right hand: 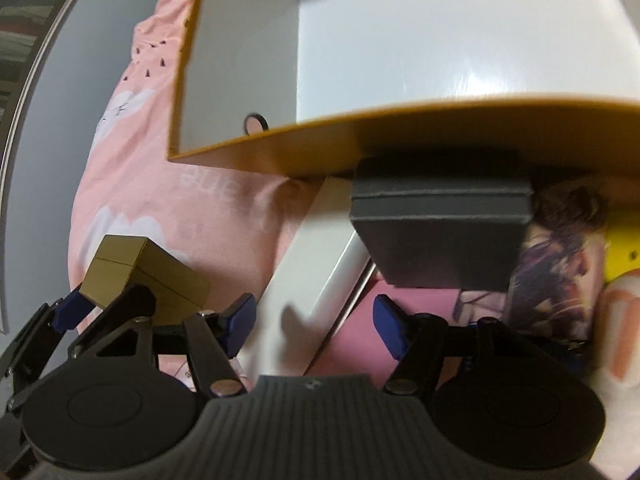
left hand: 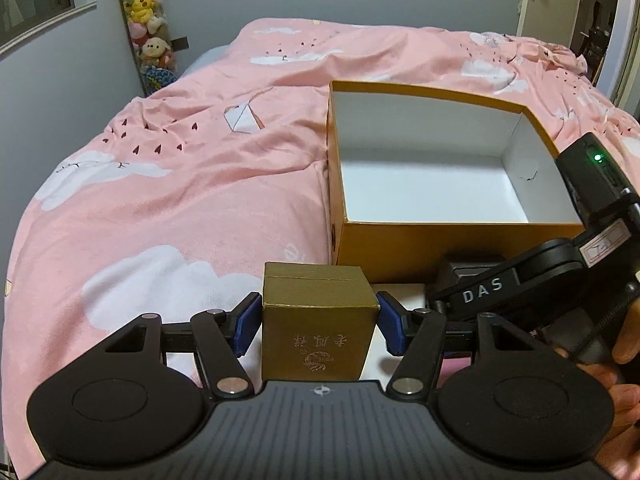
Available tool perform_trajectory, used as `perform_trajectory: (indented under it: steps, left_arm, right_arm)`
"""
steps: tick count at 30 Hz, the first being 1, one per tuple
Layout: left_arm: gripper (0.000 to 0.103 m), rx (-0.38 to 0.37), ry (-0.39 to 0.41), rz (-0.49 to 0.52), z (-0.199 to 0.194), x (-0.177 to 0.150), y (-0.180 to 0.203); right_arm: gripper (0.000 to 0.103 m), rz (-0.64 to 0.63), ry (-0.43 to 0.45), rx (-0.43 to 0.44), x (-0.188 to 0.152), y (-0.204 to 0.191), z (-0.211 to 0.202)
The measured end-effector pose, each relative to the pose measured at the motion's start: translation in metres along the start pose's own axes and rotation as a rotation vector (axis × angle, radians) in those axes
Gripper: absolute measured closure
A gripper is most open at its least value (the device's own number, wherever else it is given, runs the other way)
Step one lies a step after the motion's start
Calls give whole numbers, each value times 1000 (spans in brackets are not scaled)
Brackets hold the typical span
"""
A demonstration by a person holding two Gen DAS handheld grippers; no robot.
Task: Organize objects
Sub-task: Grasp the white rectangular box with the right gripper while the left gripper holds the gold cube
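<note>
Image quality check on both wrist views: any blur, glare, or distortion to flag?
Left wrist view: sharp, evenly lit indoors, with strong fisheye bending at the edges; the gold box between the left gripper's pads reads clearly. Right wrist view: motion-blurred, especially the grey box and the orange box's rim; glare streaks its white floor; the right gripper is open and empty.

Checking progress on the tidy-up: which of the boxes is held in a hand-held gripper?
The small gold box, clamped between the left hand-held gripper pads; the grey box lies ungripped.
</note>
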State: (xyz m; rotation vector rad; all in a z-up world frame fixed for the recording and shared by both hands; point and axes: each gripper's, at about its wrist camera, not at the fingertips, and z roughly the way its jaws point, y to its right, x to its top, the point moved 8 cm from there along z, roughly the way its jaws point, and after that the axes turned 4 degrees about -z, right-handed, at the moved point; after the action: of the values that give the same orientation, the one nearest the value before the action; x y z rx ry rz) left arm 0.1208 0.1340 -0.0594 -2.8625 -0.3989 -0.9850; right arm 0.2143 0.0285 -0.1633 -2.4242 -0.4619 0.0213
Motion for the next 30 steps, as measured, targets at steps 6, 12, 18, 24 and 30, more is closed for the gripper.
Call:
perform_trajectory:
  steps: [6, 12, 18, 24, 30]
  left_arm:
    - [33, 4, -21, -15, 9, 1, -5]
    - [33, 6, -34, -14, 12, 3, -7]
    - [33, 3, -36, -19, 10, 3, -7]
    - [33, -13, -28, -36, 0, 5, -8]
    - [33, -37, 15, -44, -17, 13, -8]
  right_arm:
    - [39, 10, -16, -8, 4, 4, 20]
    - [41, 43, -30, 13, 7, 9, 35]
    - [54, 9, 1, 12, 5, 4, 27]
    - [67, -45, 71, 23, 2, -12, 2]
    - [72, -83, 110, 58, -7, -26, -34]
